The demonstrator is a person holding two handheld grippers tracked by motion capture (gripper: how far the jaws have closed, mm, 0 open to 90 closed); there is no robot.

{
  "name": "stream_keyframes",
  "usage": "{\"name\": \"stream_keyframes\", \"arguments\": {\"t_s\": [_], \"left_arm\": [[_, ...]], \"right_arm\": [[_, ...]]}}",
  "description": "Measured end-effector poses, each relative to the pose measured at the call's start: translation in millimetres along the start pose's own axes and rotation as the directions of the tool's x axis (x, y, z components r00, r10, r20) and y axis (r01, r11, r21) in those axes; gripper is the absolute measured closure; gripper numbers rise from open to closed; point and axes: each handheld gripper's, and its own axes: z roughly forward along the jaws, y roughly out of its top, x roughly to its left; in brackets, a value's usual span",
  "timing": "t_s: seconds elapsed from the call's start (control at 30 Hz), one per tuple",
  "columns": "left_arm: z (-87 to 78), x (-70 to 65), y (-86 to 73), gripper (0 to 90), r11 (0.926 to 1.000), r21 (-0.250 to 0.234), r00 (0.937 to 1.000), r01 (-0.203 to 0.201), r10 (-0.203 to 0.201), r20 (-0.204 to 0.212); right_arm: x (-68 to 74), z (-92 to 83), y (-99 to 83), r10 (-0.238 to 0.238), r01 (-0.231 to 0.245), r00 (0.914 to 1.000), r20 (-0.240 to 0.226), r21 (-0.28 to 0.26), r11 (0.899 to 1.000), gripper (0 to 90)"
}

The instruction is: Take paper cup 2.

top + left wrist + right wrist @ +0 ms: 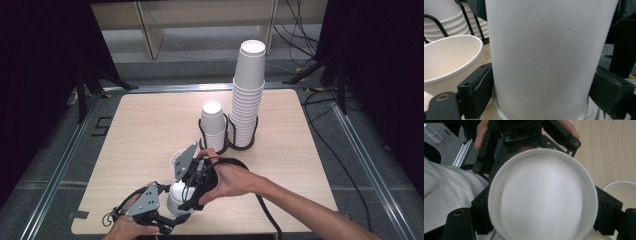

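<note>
A white paper cup (175, 199) stands upside down near the table's front edge, and both grippers hold it. My left gripper (170, 216) comes in level from the front left; in the left gripper view its jaws press the cup (541, 62) low on both sides, just above the rim. My right gripper (179, 192) reaches down from above, and its jaws clamp the cup's upturned base (544, 197) from both sides. A second paper cup (173, 161) stands upright just behind the held one, also seen as an open cup (451, 57) beside the left jaw.
Two stacks of white cups sit in a black wire holder (227, 145) at the table's middle: a short stack (213, 125) and a tall stack (247, 95). The wooden table (145, 115) has bare room at its left. Cables trail behind it.
</note>
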Motion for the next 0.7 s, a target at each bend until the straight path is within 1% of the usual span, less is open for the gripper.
{"name": "stream_keyframes", "arguments": {"t_s": [0.03,0.07,0.1,0.13,0.17,0.2,0.23,0.27,0.3,0.33,0.37,0.4,0.43,0.47,0.5,0.53,0.57,0.6,0.63,0.67,0.7], "left_arm": [[-0.5,1.1,0.1,11.4,1.0,0.004,1.0,-0.004,0.004,-0.001],[0.2,1.5,-0.2,10.5,0.9999,-0.011,1.0,0.009,-0.009,0.001],[0.4,2.0,-0.5,9.5,0.9997,-0.018,0.9999,0.015,-0.015,-0.003],[1.0,2.4,-1.0,8.7,0.9991,-0.035,0.9997,0.024,-0.024,0.001],[0.6,2.8,-1.0,7.9,0.9992,-0.033,0.9997,0.023,-0.023,0.0],[0.9,2.6,-1.1,7.3,0.9987,-0.041,0.9996,0.029,-0.029,0.005],[-0.1,2.6,-0.7,7.2,0.9985,-0.042,0.9994,0.036,-0.035,0.007],[0.1,2.6,-0.8,7.1,0.998,-0.049,0.9992,0.039,-0.038,0.008],[-0.6,2.9,-0.4,7.1,0.9979,-0.051,0.9991,0.041,-0.041,0.01],[-0.9,3.5,-0.4,7.0,0.9972,-0.055,0.9987,0.049,-0.049,0.016],[0.0,4.4,-0.8,7.1,0.9951,-0.077,0.9979,0.063,-0.061,0.023],[0.0,5.4,-1.0,7.2,0.9936,-0.088,0.9973,0.072,-0.07,0.023],[-1.7,6.6,-0.9,7.2,0.9948,-0.08,0.998,0.062,-0.061,0.018],[-2.7,6.8,-0.5,7.3,0.994,-0.084,0.9975,0.07,-0.069,0.01],[-3.6,7.8,-0.6,7.3,0.9935,-0.092,0.9978,0.067,-0.066,0.012],[-5.1,8.1,0.0,7.6,0.9919,-0.101,0.997,0.077,-0.077,0.005],[-5.3,8.6,0.6,8.9,0.991,-0.106,0.9966,0.082,-0.082,0.005],[-5.8,9.7,1.5,8.6,0.9897,-0.113,0.9961,0.088,-0.088,0.007],[-7.8,10.1,2.3,8.5,0.9916,-0.097,0.9963,0.086,-0.086,-0.004],[-7.6,10.1,2.3,8.5,0.989,-0.113,0.9951,0.096,-0.098,-0.011],[-7.6,10.4,1.7,8.6,0.988,-0.121,0.995,0.097,-0.099,-0.013]], "right_arm": [[-0.2,-1.3,0.2,-0.004,0.004,0.9999,0.011,0.007,1.0,23.1],[-0.5,-3.8,0.5,-0.004,0.004,0.9999,0.017,0.018,1.0,23.1],[0.7,-4.2,-1.1,0.03,-0.03,0.9994,0.016,0.002,1.0,23.1],[-1.0,-6.1,-0.1,-0.011,0.01,0.9994,0.032,0.015,1.0,23.2],[-1.3,-6.9,-0.3,-0.017,0.017,0.9992,0.035,0.011,1.0,23.2],[-1.6,-5.9,-1.2,-0.015,0.016,0.9996,0.023,-0.011,1.0,23.2],[-0.7,-6.1,-2.0,-0.011,0.012,0.9996,0.025,-0.025,1.0,23.2],[-0.8,-7.1,-2.4,-0.01,0.011,0.9998,0.014,-0.016,1.0,23.2],[-2.3,-6.8,-3.3,-0.028,0.028,0.9993,0.026,-0.025,0.999,23.2],[0.6,-9.5,-4.1,0.003,-0.002,0.9994,0.035,-0.02,1.0,23.3],[0.7,-10.8,-4.5,0.001,0.0,0.9993,0.037,-0.024,1.0,23.4],[0.2,-10.7,-5.6,0.001,0.0,0.9996,0.029,-0.038,0.999,23.4],[0.1,-13.6,-6.3,-0.003,0.004,0.9985,0.054,-0.03,1.0,23.4],[-0.4,-13.4,-7.8,0.007,-0.005,0.999,0.045,-0.05,0.999,23.5],[-0.3,-15.9,-8.7,0.012,-0.009,0.998,0.061,-0.05,0.999,23.5],[0.7,-17.9,-10.0,0.038,-0.035,0.997,0.068,-0.053,0.998,23.6],[-1.0,-18.6,-11.3,0.014,-0.01,0.9977,0.066,-0.072,0.997,23.6],[-1.1,-19.8,-12.5,0.017,-0.011,0.9973,0.071,-0.08,0.997,23.6],[-1.2,-21.5,-14.6,0.026,-0.019,0.9967,0.077,-0.1,0.995,23.6],[-1.9,-22.9,-16.2,0.028,-0.019,0.9965,0.079,-0.109,0.994,23.6],[-2.5,-25.6,-18.9,0.043,-0.032,0.9955,0.084,-0.136,0.99,23.6]]}}
